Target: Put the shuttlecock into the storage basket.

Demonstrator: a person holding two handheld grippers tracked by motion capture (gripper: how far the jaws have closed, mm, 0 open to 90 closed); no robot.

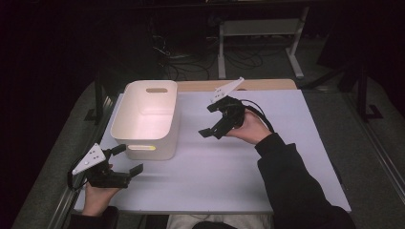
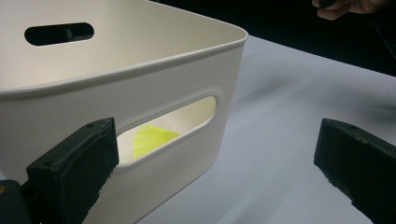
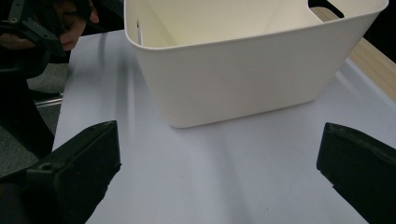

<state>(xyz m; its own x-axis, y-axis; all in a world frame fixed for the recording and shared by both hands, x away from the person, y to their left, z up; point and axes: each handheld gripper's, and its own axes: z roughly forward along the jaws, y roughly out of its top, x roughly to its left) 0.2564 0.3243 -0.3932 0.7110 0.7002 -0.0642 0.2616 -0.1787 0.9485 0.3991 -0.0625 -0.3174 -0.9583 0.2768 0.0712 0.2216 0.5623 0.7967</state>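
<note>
Here the white bin [image 1: 145, 119] stands on the left half of the table [image 1: 267, 157]; the left gripper [image 1: 128, 160] sits just beside its near wall, jaws spread wide and holding nothing, one jaw close to the handle slot. Through that slot a yellow thing [image 2: 148, 139] lies inside the bin; the right gripper [image 1: 214, 120] hovers near the bin's right side, wide open and empty.
</note>
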